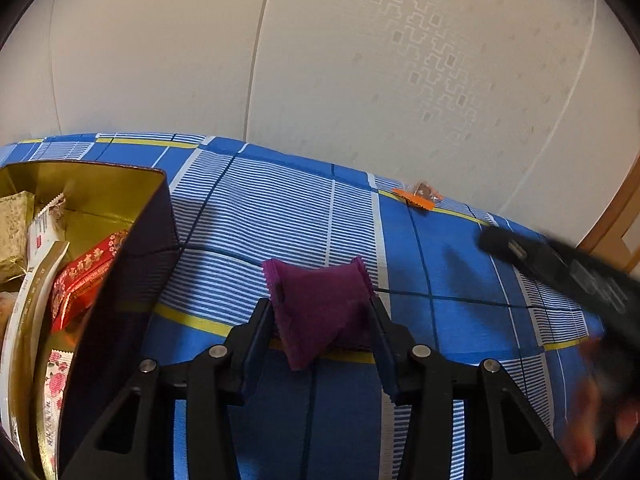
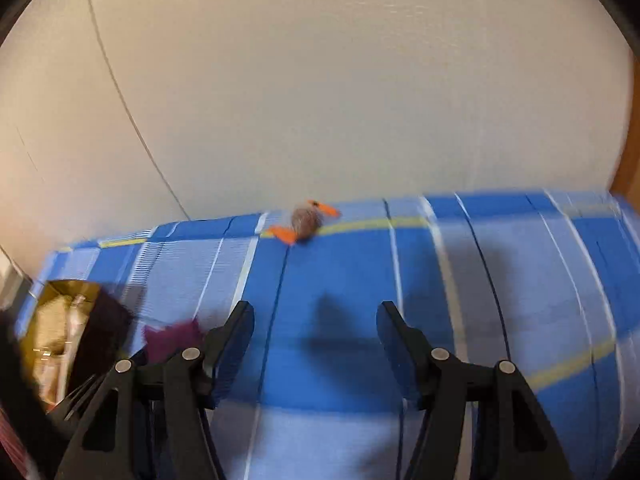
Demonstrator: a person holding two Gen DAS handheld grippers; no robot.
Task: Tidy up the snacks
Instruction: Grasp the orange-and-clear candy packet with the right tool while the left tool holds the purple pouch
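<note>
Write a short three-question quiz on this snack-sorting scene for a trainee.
1. True or false: the left gripper has its pads pressed on the purple packet.
2. Where does the orange-ended sweet lie? A) inside the gold-lined box B) on the blue checked cloth, near its far edge C) between the right gripper's fingers
3. Fill in: the right gripper is ____ and holds nothing.

Key: 1 true; 2 B; 3 open.
</note>
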